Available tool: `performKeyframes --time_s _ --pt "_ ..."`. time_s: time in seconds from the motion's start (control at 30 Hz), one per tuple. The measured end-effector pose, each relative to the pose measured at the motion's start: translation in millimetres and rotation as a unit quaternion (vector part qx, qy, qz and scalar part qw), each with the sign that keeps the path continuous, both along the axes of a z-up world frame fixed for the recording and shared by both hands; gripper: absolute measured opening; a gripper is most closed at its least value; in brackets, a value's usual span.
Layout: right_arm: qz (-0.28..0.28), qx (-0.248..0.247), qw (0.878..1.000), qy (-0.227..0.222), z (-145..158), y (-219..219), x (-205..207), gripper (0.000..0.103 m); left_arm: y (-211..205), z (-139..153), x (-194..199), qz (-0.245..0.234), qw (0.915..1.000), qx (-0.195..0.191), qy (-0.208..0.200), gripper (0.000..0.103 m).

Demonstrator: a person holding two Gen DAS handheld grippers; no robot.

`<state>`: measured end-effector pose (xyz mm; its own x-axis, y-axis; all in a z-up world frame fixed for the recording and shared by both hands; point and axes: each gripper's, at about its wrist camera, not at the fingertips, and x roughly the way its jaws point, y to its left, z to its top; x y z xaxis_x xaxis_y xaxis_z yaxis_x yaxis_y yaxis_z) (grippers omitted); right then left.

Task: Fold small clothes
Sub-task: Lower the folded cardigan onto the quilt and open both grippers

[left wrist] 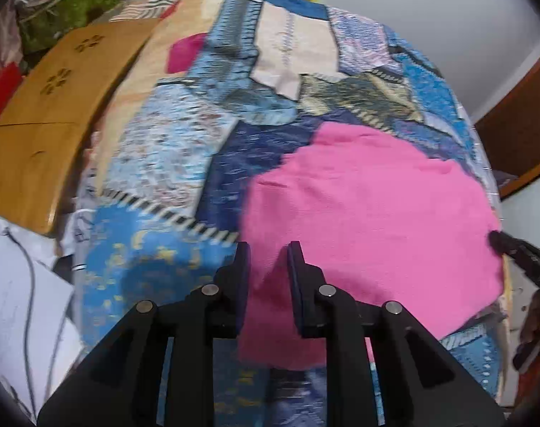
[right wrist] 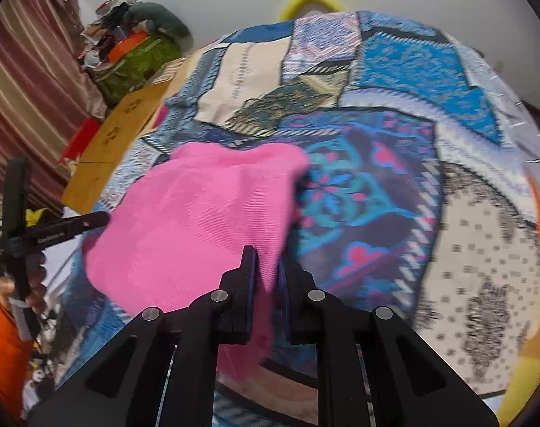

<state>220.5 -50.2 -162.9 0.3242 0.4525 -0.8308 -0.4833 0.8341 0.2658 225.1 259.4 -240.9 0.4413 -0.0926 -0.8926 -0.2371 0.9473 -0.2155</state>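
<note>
Pink cloth on patchwork bedspread, wooden board at its left edge.
My left gripper and right gripper angle down, each clamped on a near corner.

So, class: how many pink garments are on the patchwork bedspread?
1. The pink garment lies on the patchwork bedspread, its near edge gripped by both grippers. Others may lie out of view.

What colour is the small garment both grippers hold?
Plain pink garment; clearest in the left wrist view.
</note>
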Motion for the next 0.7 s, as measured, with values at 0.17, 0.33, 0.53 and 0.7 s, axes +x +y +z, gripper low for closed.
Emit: performKeyframes --time_s 0.17,0.33,0.53,0.7 --pt "-0.011 -0.009 0.999 -0.033 19.0 -14.2 -7.3 0.011 10.4 16.0 -12.8 0.012 0.9996 0.023 -0.012 0.019" --pt "-0.009 0.007 0.996 -0.091 61.5 -18.1 -30.9 0.011 -4.0 62.3 -32.4 -0.005 0.9965 0.058 -0.060 0.019" --pt "0.001 0.044 0.984 -0.174 121.1 -13.3 -72.1 0.011 -37.1 130.3 -65.9 -0.031 0.9858 0.083 -0.143 0.020" --pt "0.008 0.087 0.969 -0.233 164.6 -14.4 -111.8 0.011 -69.0 183.0 -102.8 -0.047 0.9695 0.101 -0.218 0.020"
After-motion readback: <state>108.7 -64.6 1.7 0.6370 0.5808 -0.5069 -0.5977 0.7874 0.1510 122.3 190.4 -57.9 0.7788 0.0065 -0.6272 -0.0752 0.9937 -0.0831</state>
